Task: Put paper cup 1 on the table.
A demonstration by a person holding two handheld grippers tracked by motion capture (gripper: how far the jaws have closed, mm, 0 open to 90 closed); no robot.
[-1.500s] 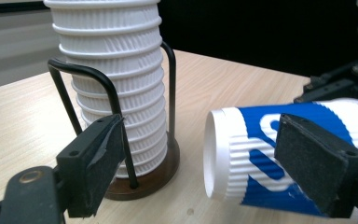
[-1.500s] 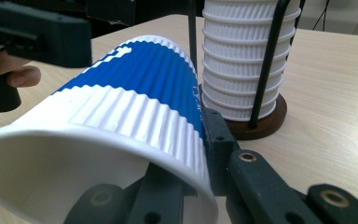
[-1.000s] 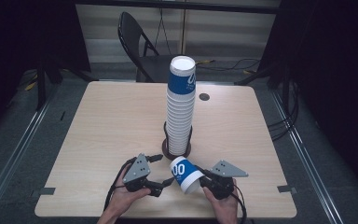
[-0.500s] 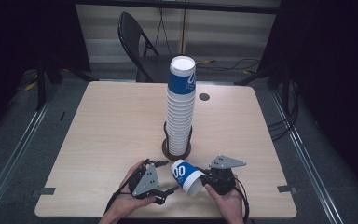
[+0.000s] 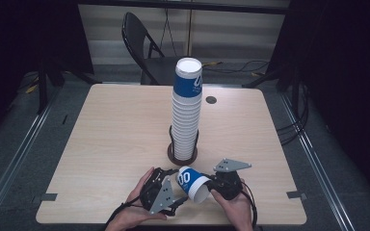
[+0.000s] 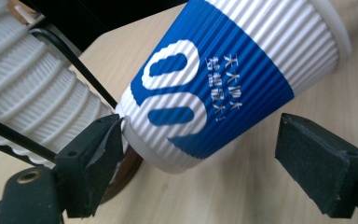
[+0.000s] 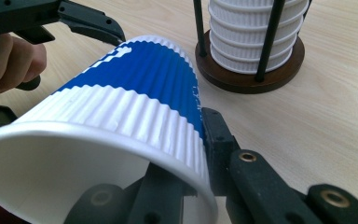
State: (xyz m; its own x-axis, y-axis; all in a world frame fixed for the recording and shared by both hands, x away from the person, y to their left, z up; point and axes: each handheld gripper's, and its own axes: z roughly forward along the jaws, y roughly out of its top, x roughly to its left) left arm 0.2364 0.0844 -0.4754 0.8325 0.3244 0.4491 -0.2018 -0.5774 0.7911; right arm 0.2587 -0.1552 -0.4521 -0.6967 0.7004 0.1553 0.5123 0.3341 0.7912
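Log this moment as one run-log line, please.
right gripper: shut on paper cup rim | left gripper: jaws just opening, straddling cup base | cup stack: upright in holder

High view: fixed above the near edge, facing forward and down over the whole bench (image 5: 115, 130). Left tool (image 5: 161, 195) view: very close, low, looking rightward at the blue-and-white cup (image 6: 223, 79). Right tool (image 5: 224, 185) view: equally close, looking leftward and far. Shared by all three: that cup and the cup stack (image 5: 187, 115) in its holder.
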